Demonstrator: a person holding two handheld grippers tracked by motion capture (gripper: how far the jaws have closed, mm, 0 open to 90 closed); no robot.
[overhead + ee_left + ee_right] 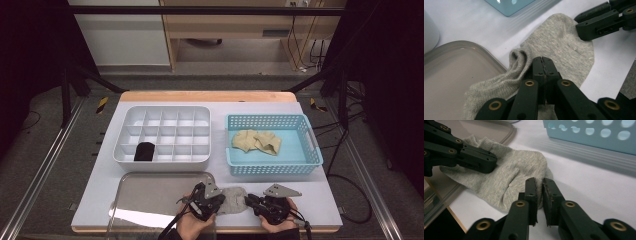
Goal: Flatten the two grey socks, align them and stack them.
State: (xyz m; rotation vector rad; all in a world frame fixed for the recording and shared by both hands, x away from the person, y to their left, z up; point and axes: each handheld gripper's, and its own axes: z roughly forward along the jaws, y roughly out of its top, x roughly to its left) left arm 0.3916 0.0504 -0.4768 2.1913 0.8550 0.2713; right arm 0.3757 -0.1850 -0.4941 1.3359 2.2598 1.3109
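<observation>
Sock (232, 199) grey, flat on desk (320, 192) beside tray (150, 192) | left claw (543, 65) pinches its fold | right claw (538, 185) nips its edge, narrow gap | risk: thin bite slips when pulled.

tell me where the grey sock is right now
The grey sock lies at the table's near edge in the high view, between the left claw and right claw, beside the clear tray.
</observation>
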